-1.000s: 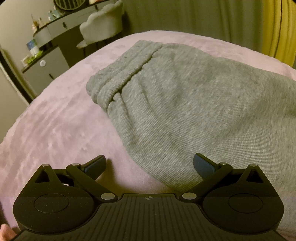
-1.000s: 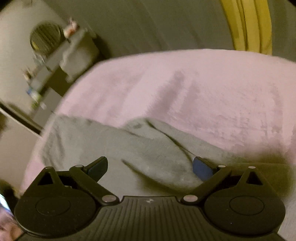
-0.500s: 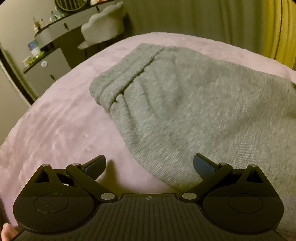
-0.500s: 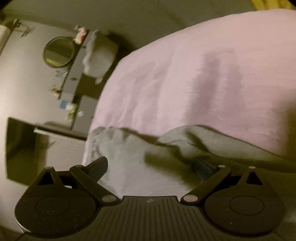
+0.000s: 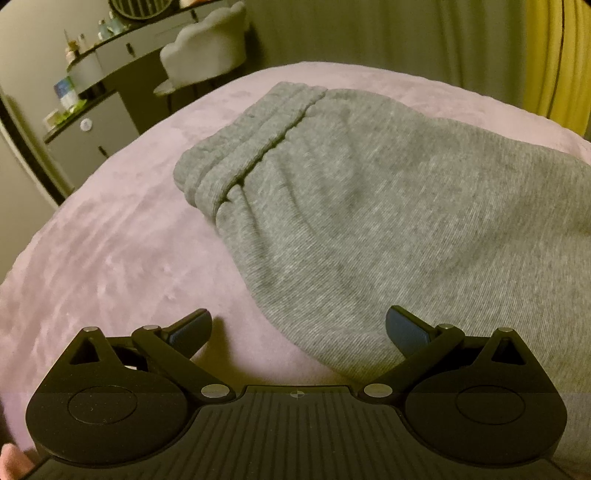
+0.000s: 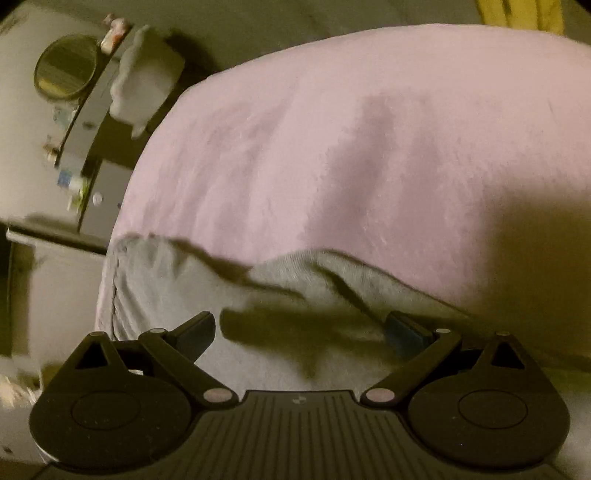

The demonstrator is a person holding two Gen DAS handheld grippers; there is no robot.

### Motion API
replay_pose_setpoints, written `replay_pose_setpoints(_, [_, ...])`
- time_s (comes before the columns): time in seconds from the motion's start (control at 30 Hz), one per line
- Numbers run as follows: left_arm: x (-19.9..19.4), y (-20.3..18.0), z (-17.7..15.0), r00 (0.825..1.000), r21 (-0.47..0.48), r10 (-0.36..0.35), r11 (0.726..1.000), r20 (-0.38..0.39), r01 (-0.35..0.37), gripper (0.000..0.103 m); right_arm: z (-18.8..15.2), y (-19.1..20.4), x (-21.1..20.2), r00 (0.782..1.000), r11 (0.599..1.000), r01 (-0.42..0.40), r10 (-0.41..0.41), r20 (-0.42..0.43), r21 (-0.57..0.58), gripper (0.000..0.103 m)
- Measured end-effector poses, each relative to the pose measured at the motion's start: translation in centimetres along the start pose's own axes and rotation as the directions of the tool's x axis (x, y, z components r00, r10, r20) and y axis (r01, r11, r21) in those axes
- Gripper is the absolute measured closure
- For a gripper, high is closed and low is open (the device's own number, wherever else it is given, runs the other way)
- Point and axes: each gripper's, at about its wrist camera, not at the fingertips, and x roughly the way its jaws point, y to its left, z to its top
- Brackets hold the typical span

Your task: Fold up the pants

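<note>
On the pink plush bed, seen from the left wrist view, the grey ribbed-knit sweatpants lie spread out, their gathered elastic waistband pointing toward the far left and the rest of the fabric running off the right edge. The black left gripper sits low over the near edge of the pants with its jaws spread wide and nothing between them; its left blue-padded fingertip is over bare pink cover, while the right one is over grey cloth. Beyond the bed stand a grey vanity worktop carrying small bottles, a pale upholstered chair, a grey-green curtain and a yellow curtain at the far right.

From the right wrist view, tilted and somewhat blurred, the black right gripper is likewise wide open and holds nothing. Grey sweatpants lie rumpled beneath and just ahead of it, with a raised fold near the middle and dark shadow across the cloth. Pink bed cover fills the area past the pants. At the upper left are a round mirror and the pale chair.
</note>
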Motion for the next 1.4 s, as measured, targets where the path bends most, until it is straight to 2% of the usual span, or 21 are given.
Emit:
replay_pose_setpoints(0.17, [0.1, -0.2, 0.0, 1.000, 0.005, 0.007, 1.000, 0.001, -0.007, 0.000, 0.0, -0.1, 0.4, 0.994, 0.993, -0.099, 0.101, -0.033, 0.062, 0.004])
replay_pose_setpoints(0.33, [0.0, -0.5, -0.1, 1.000, 0.010, 0.013, 1.000, 0.004, -0.013, 0.000, 1.6, -0.1, 2.3, 0.979, 0.970, -0.202, 0.202, 0.017, 0.135, 0.004])
replay_pose_setpoints(0.37, [0.1, -0.5, -0.1, 1.000, 0.011, 0.012, 1.000, 0.004, -0.012, 0.000, 2.1, -0.3, 2.7, 0.972, 0.958, -0.234, 0.230, 0.043, 0.162, 0.004])
replay_pose_setpoints(0.43, [0.1, -0.5, -0.1, 1.000, 0.009, 0.010, 1.000, 0.003, -0.010, 0.000, 2.9, -1.3, 2.8, 0.923, 0.894, -0.382, 0.360, 0.132, 0.234, 0.004])
replay_pose_setpoints(0.47, [0.1, -0.4, -0.1, 1.000, 0.006, 0.006, 1.000, 0.002, -0.006, 0.000, 3.0, -1.9, 2.2, 0.901, 0.870, -0.425, 0.380, 0.211, 0.249, 0.004])
replay_pose_setpoints(0.53, [0.2, -0.2, 0.0, 1.000, -0.004, -0.003, 1.000, -0.003, 0.003, 0.000, 2.9, -2.3, 0.0, 0.877, 0.889, -0.395, 0.290, 0.383, 0.231, 0.004])
replay_pose_setpoints(0.57, [0.2, -0.1, 0.0, 1.000, -0.009, -0.008, 1.000, -0.005, 0.008, 0.000, 2.8, -2.3, -0.7, 0.877, 0.900, -0.370, 0.256, 0.405, 0.232, 0.004])
replay_pose_setpoints(0.7, [0.5, 0.2, 0.1, 1.000, -0.020, -0.018, 1.000, -0.010, 0.018, 0.000, 0.8, -0.9, -3.1, 0.894, 0.933, -0.323, 0.245, 0.376, 0.160, 0.004])
replay_pose_setpoints(0.83, [0.4, 0.0, 0.0, 1.000, -0.007, -0.004, 1.000, -0.003, 0.004, 0.000, -1.4, 0.1, -1.7, 0.897, 0.902, -0.413, 0.377, 0.230, 0.130, 0.004])
replay_pose_setpoints(0.87, [0.4, -0.2, 0.0, 1.000, -0.003, -0.001, 1.000, -0.001, 0.001, 0.000, -1.4, 0.3, -0.7, 0.909, 0.905, -0.401, 0.374, 0.183, 0.142, 0.004])
replay_pose_setpoints(0.93, [0.4, -0.3, -0.1, 1.000, 0.003, 0.004, 1.000, 0.001, -0.004, 0.000, -0.6, 0.3, 1.1, 0.956, 0.955, -0.257, 0.229, 0.181, 0.147, 0.005])
replay_pose_setpoints(0.97, [0.3, -0.5, -0.1, 1.000, 0.006, 0.006, 1.000, 0.003, -0.006, 0.000, -0.2, 0.3, 0.9, 0.961, 0.977, -0.167, 0.131, 0.245, 0.134, 0.005])
replay_pose_setpoints(1.0, [0.3, -0.5, -0.1, 1.000, 0.009, 0.007, 1.000, 0.003, -0.007, 0.000, -0.2, 0.8, 0.2, 0.938, 0.991, -0.023, -0.024, 0.346, 0.130, 0.005])
replay_pose_setpoints(1.03, [0.3, -0.5, -0.1, 1.000, 0.010, 0.007, 1.000, 0.004, -0.007, 0.000, -0.6, 1.9, -0.6, 0.868, 0.976, 0.146, -0.205, 0.452, 0.160, 0.005])
replay_pose_setpoints(1.07, [0.3, -0.5, -0.1, 1.000, 0.009, 0.005, 1.000, 0.004, -0.005, 0.000, -1.1, 2.5, -1.7, 0.802, 0.960, 0.217, -0.280, 0.528, 0.179, 0.004])
replay_pose_setpoints(1.1, [0.4, -0.5, -0.1, 1.000, 0.007, 0.003, 1.000, 0.002, -0.003, 0.000, -1.7, 2.4, -2.8, 0.796, 0.970, 0.168, -0.237, 0.557, 0.173, 0.004])
replay_pose_setpoints(1.17, [0.5, -0.5, -0.1, 1.000, 0.007, 0.000, 1.000, 0.001, 0.000, 0.000, -3.7, 1.5, -4.5, 0.837, 0.985, 0.004, -0.099, 0.537, 0.175, 0.004])
replay_pose_setpoints(1.23, [0.5, -0.6, 0.0, 1.000, 0.013, 0.004, 1.000, 0.002, -0.004, 0.000, -6.7, 0.7, -5.4, 0.878, 0.983, -0.076, -0.015, 0.478, 0.170, 0.004])
replay_pose_setpoints(1.33, [0.3, -0.8, 0.0, 1.000, 0.032, 0.014, 0.999, 0.008, -0.014, 0.000, -12.6, -2.9, -6.7, 0.936, 0.981, -0.021, -0.049, 0.348, 0.195, 0.004])
replay_pose_setpoints(1.37, [0.3, -0.8, 0.1, 1.000, 0.035, 0.016, 0.999, 0.007, -0.016, 0.000, -14.6, -4.8, -7.3, 0.947, 0.977, -0.003, -0.067, 0.315, 0.215, 0.005])
replay_pose_setpoints(1.4, [0.3, -0.9, 0.1, 1.000, 0.038, 0.018, 0.999, 0.007, -0.018, 0.000, -16.4, -6.5, -8.3, 0.941, 0.977, -0.055, -0.018, 0.337, 0.207, 0.004])
